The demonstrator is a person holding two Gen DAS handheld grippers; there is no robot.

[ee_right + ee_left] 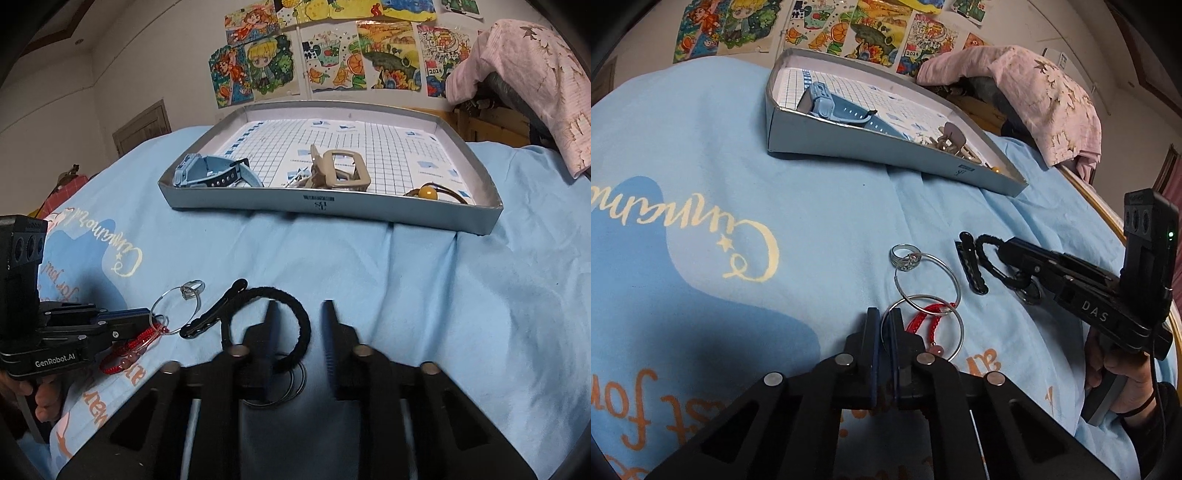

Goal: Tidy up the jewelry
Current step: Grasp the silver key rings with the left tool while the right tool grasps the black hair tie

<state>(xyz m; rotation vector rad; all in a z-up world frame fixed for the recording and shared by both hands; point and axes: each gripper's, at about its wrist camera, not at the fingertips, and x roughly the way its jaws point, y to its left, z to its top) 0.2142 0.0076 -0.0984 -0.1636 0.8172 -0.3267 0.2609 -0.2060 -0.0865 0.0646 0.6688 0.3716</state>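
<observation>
While our left fingers [882, 325] are pressed together on the rim of the nearer wire hoop [923, 326], which lies on the blue bedsheet [812, 206] over a red cord bracelet [929, 319], our right fingers [299, 325] stand apart, pinching nothing: the black hair tie [295, 314] loops around the left one. We see the tray [332, 206] well beyond, holding a watch [214, 173]
</observation>
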